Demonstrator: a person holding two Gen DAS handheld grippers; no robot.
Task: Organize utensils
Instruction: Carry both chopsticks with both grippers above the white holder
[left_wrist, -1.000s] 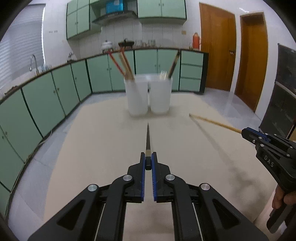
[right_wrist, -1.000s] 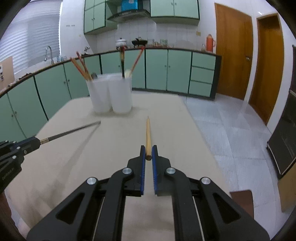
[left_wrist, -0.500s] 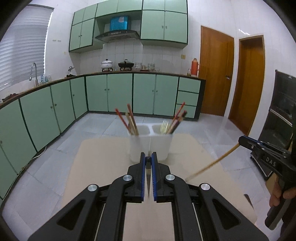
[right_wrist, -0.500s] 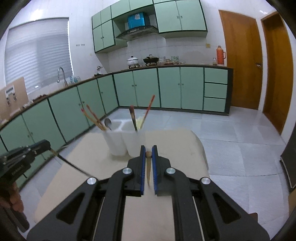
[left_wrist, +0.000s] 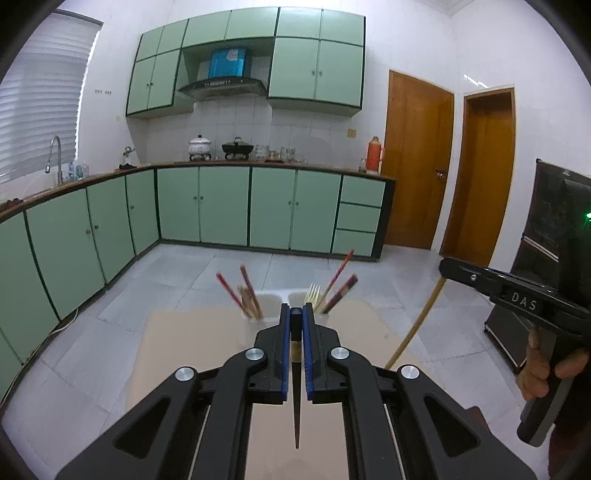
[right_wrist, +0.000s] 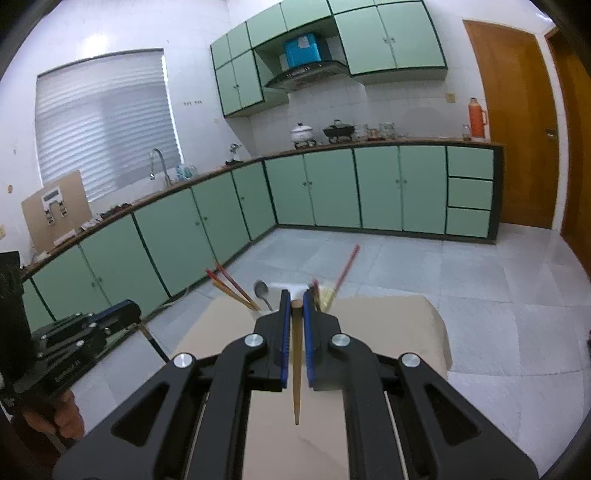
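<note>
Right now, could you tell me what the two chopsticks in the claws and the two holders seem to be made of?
Dark chopstick in the left claw: near-black and smooth, perhaps lacquered wood or plastic, with a pale band near its top. Tan chopstick in the right claw: matte yellow-brown, likely bamboo or wood. Two holders: milky white, slightly see-through, probably plastic.
</note>
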